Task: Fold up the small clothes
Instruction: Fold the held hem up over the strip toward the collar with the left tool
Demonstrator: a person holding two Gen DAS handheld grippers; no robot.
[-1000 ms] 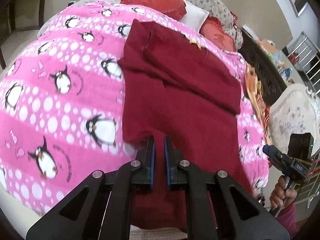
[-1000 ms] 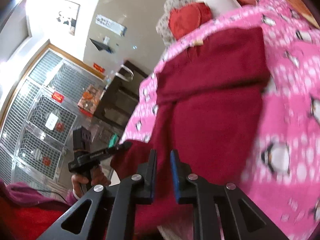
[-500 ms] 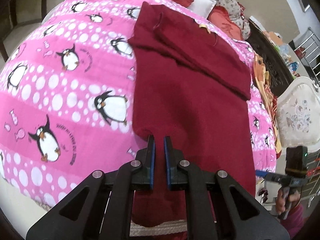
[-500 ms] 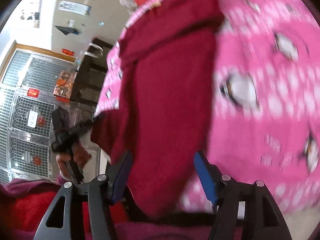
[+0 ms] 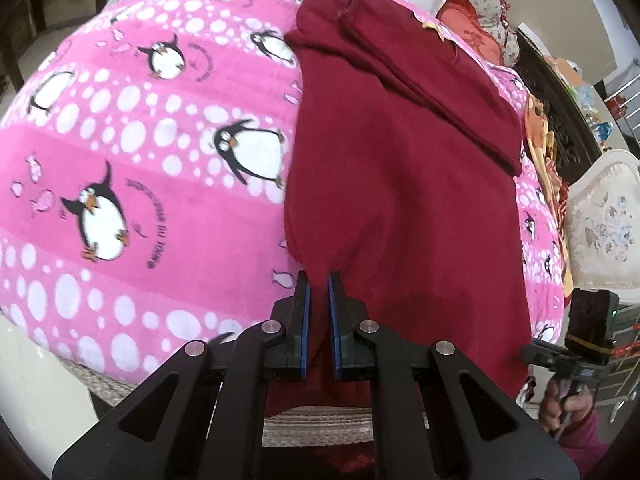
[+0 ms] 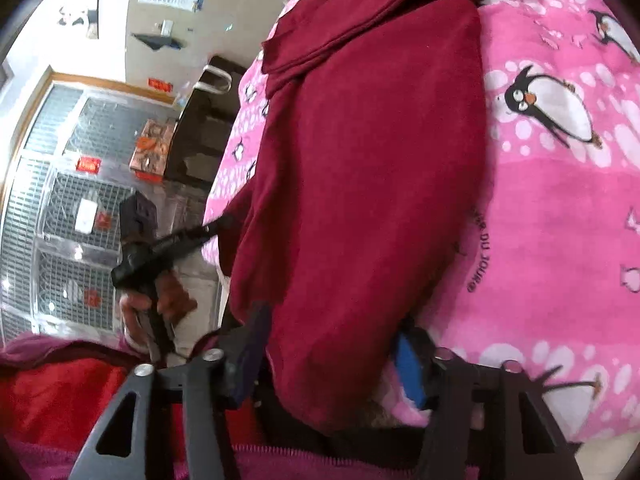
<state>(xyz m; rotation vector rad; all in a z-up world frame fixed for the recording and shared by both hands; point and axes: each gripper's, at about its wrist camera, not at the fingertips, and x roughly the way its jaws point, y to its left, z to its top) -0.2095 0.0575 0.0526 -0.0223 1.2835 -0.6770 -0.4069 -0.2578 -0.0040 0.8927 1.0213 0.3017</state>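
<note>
Where the maroon garment point(image 5: 400, 184) hangs over the bed's near edge, we clamp our left gripper point(image 5: 319, 280) on a pinch of its soft hem, while our right gripper point(image 6: 332, 344) straddles the drooping cloth, fingers wide apart. Beyond, it lies long across the fleecy pink penguin blanket point(image 5: 140, 140), its far end folded into a thick band.

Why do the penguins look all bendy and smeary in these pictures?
Left wrist view: the fisheye lens bulges the pink penguin blanket into a dome, penguins slightly smeared, dark corners. Right wrist view: the same curve, and the open right hand-held gripper has one fuzzy finger; the maroon garment between them stays fairly sharp. Left hand-held gripper looks crisp, shut on the cloth.
</note>
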